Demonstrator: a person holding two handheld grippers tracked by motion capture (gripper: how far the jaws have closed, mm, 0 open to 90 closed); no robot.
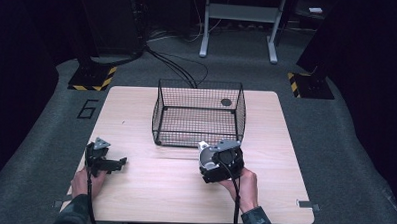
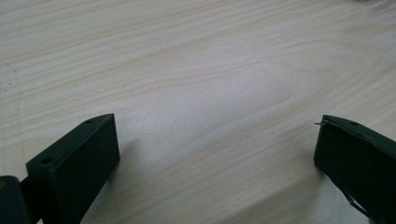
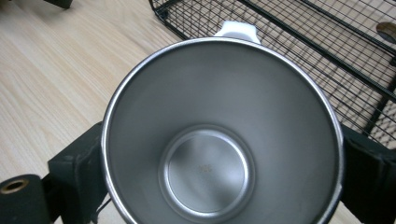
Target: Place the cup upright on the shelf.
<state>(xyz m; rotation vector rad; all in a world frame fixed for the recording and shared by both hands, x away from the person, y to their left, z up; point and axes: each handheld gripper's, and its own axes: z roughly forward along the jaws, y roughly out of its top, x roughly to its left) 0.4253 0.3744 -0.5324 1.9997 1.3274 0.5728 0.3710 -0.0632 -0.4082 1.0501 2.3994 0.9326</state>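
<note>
One big bench [image 1: 133, 190] holds it all. The wire basket [image 1: 199, 114] sits at its far middle. Your right claw [image 3: 219, 154] squeezes the sides of a shiny metal cup [image 3: 219, 135], just beside the basket's near wall. I think the cup goes in, so lift it over the wall and keep it level. Your left claw [image 2: 217, 154] is wide open and holds nothing.

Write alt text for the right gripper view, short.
A steel cup, seen from above into its bare inside, sits clamped between the right gripper's two black jaws. A white handle juts from its far rim, and a black wire basket stands just beyond on the wooden table.
</note>
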